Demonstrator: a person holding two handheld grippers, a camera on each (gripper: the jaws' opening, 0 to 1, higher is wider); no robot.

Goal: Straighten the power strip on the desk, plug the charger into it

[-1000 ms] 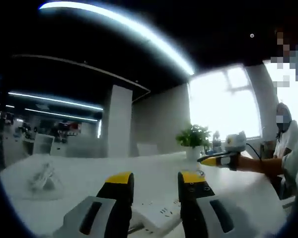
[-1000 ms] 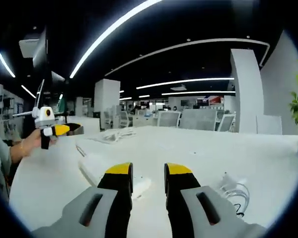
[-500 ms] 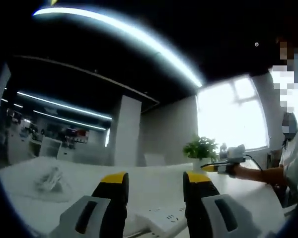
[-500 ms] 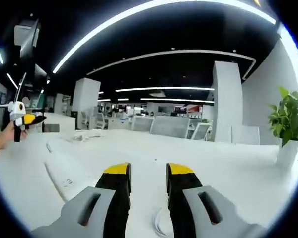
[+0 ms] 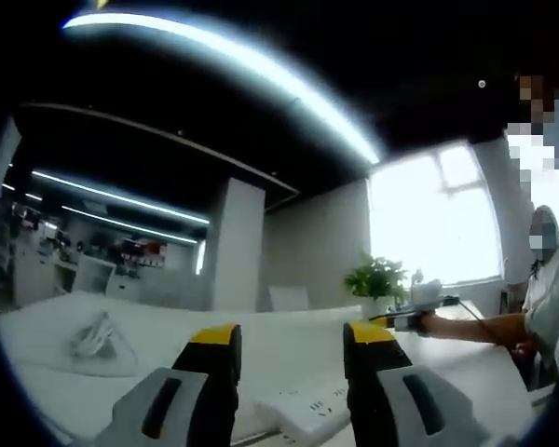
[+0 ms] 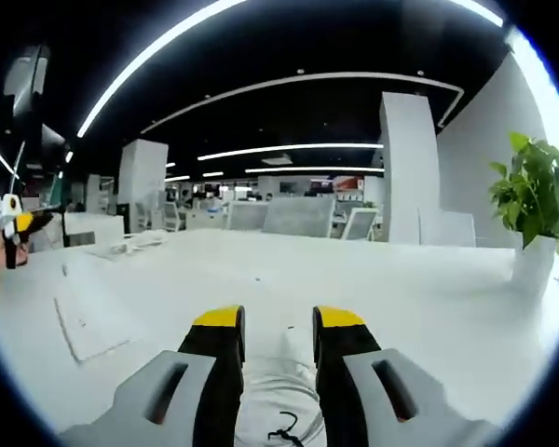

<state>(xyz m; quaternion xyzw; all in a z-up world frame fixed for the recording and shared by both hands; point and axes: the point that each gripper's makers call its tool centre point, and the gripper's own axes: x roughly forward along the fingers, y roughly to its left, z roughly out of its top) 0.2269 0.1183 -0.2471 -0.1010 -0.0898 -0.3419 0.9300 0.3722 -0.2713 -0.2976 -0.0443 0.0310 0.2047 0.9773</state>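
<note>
White power strip (image 5: 307, 416) between left hand-held gripper (image 5: 290, 340) jaws (spread, untouched)

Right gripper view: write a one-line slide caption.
Open yellow-tipped tool poised over a coiled white charger cable on the white desk, leafy green potted plant at right.

The broad smooth counter (image 6: 401, 307) is plain white all over. On it, the long flat plastic power strip (image 5: 307, 414) is white with small dark socket slots. The left hand-held gripper (image 5: 292, 337) has black jaws capped in yellow on pale grey bodies; the right hand-held gripper (image 6: 278, 319) wears the same black, yellow and grey. Between the right jaws lies a coiled white charger cable (image 6: 278, 410) with a thin black tie. At the counter's far right edge, a leafy green plant (image 6: 538, 191) stands in a white pot (image 6: 533, 265). A loose white cable bundle (image 5: 98, 337) lies left of the power strip.
</note>
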